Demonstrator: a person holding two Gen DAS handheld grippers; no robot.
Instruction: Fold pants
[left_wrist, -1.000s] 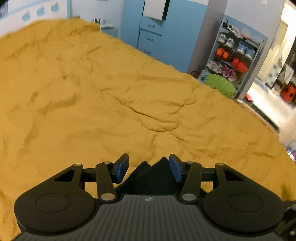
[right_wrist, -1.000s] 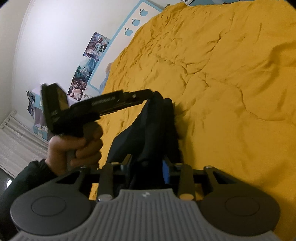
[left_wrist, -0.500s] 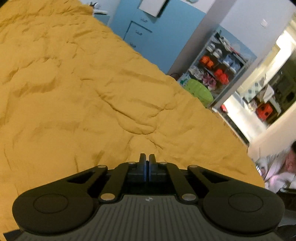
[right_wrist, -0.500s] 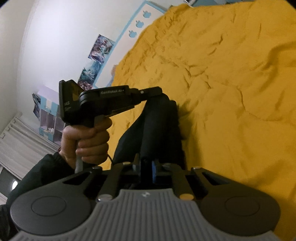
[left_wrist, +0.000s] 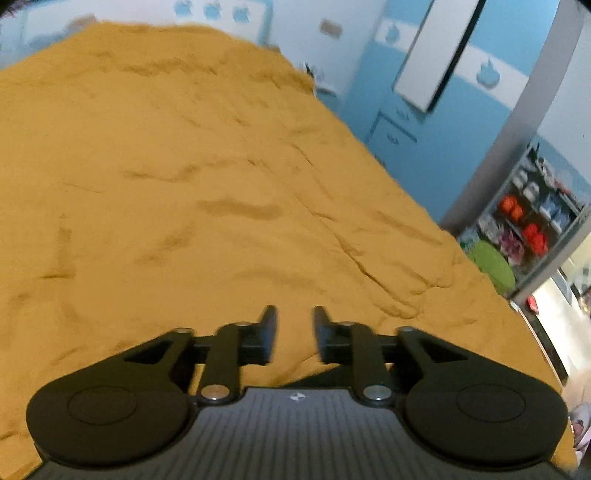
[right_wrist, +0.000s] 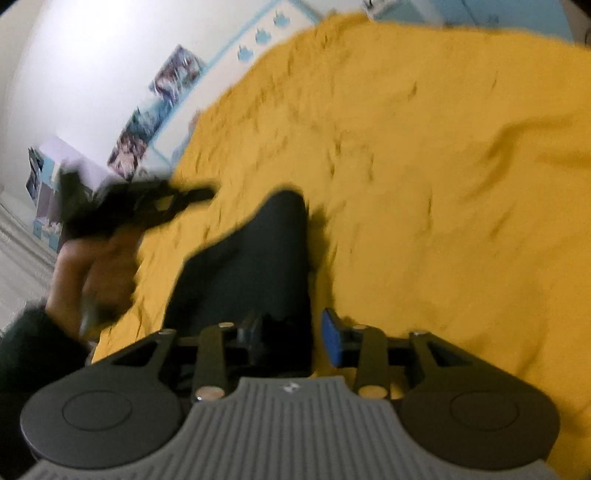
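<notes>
The dark pants (right_wrist: 255, 266) lie bunched in a long heap on the yellow bedspread (right_wrist: 424, 184), seen in the right wrist view. My right gripper (right_wrist: 291, 332) is open, its fingers on either side of the near end of the pants. My left gripper (left_wrist: 294, 332) is open and empty over the bare bedspread (left_wrist: 166, 184); the pants do not show in its view. In the right wrist view the left gripper (right_wrist: 192, 195) appears blurred, held in a hand just left of the far end of the pants.
A blue cabinet (left_wrist: 399, 140) and a shelf of shoes (left_wrist: 532, 221) with a green tub (left_wrist: 491, 262) stand beyond the bed's right edge. A white wall with posters (right_wrist: 162, 107) runs along the bed's far left side.
Both grippers were shut half a second ago and are open now. The pants have dropped from the left gripper onto the bed. The left gripper has pulled away to the left.
</notes>
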